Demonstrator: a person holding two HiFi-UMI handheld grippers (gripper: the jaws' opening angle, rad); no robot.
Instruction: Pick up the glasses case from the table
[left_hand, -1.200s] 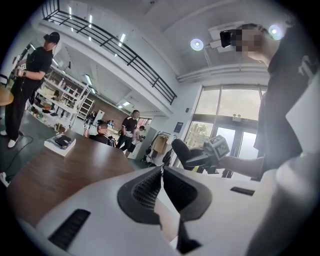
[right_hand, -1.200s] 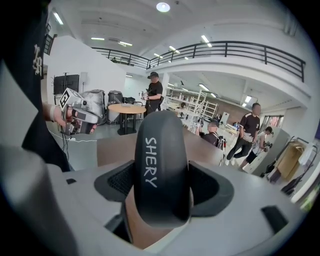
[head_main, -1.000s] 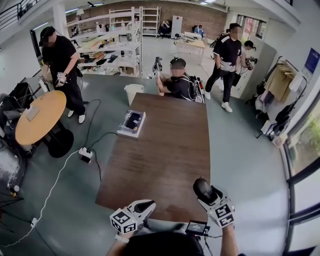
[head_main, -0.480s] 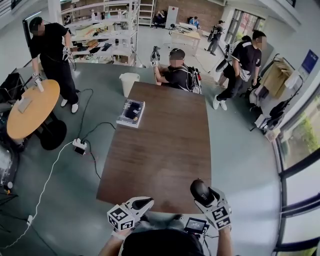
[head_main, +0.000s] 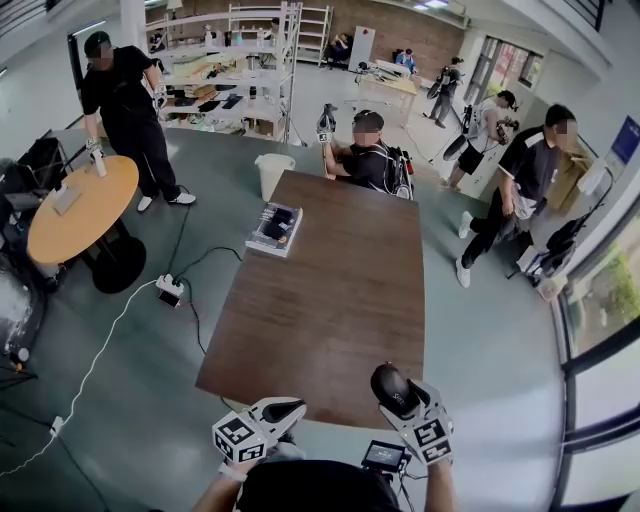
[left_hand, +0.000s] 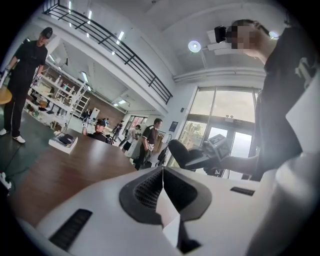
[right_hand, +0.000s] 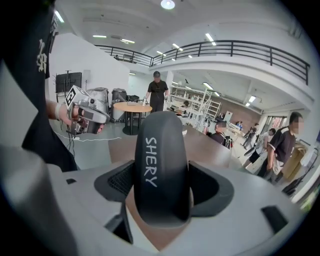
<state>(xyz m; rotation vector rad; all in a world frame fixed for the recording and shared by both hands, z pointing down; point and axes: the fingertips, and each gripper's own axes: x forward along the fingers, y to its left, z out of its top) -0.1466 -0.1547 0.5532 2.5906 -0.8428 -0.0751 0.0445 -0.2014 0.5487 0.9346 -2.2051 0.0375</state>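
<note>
My right gripper (head_main: 398, 397) is shut on a black glasses case (head_main: 390, 389) marked SHERY, held above the near edge of the brown table (head_main: 330, 290). In the right gripper view the glasses case (right_hand: 161, 165) stands upright between the jaws of my right gripper (right_hand: 161, 187). My left gripper (head_main: 280, 411) hovers at the table's near left corner, its jaws pressed together with nothing in them. In the left gripper view my left gripper (left_hand: 163, 187) is shut, and the held case (left_hand: 181, 152) shows to its right.
A book (head_main: 276, 228) lies at the table's far left edge. One person (head_main: 368, 150) sits at the far end. A round wooden table (head_main: 80, 210), a power strip (head_main: 169, 290) with cables, shelves (head_main: 225, 75) and other people stand around.
Both grippers stay near the table's near edge, the right one keeping the case. The head view has shifted slightly. People in the background have walked to new spots.
</note>
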